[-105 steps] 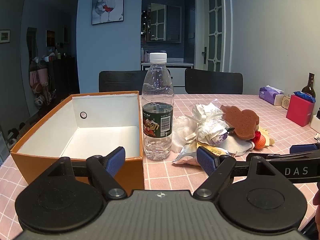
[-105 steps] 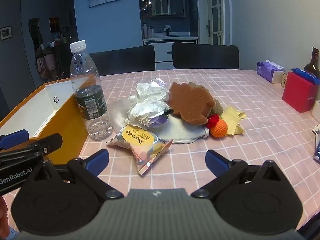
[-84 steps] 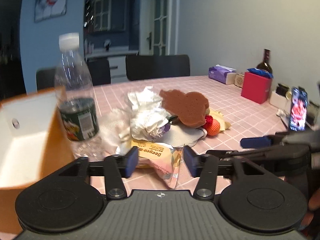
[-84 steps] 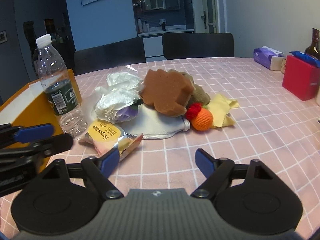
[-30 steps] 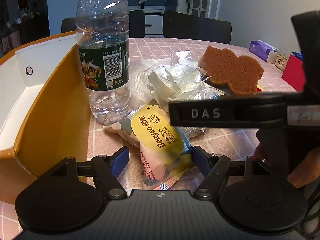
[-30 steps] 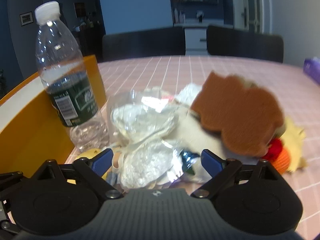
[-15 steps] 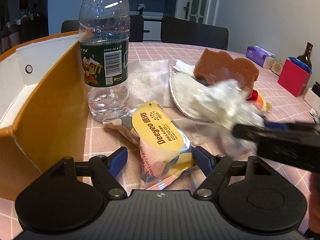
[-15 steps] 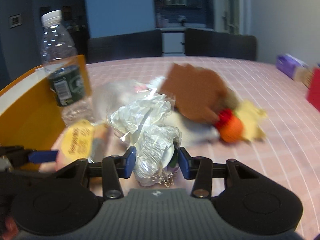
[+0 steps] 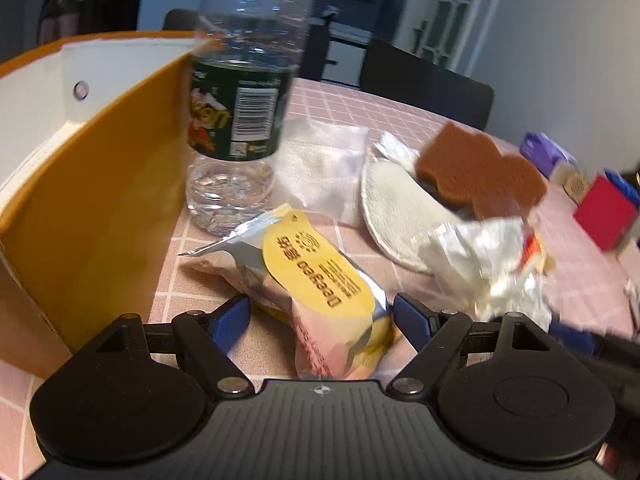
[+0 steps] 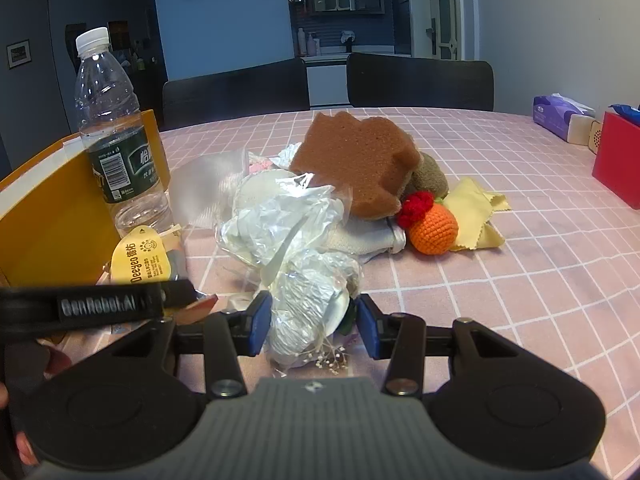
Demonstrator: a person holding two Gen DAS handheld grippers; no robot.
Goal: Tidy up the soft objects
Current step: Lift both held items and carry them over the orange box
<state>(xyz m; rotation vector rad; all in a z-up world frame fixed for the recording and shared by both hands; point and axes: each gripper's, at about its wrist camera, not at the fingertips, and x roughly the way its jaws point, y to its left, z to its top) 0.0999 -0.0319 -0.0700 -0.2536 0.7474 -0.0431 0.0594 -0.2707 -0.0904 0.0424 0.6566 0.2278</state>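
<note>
Right hand-held gripper (image 10: 312, 326) clamped on crinkly wrapped bundle (image 10: 296, 240) above worktop | left hand-held gripper (image 9: 322, 318) opening around snack packet (image 9: 320, 280), not pinching | risk: slippery film slides free.

On the yellow oval label of the snack packet (image 9: 320, 280) lying between the fingers of my left tool (image 9: 322, 318), I read "Deeyeo", upside down from that side; from my right view the same word runs up the label. "GenRobot.AI" stands in raised letters on my left tool's black arm. The water bottle (image 10: 116, 140) carries a green label with a barcode; its characters are too blurred to read.
</note>
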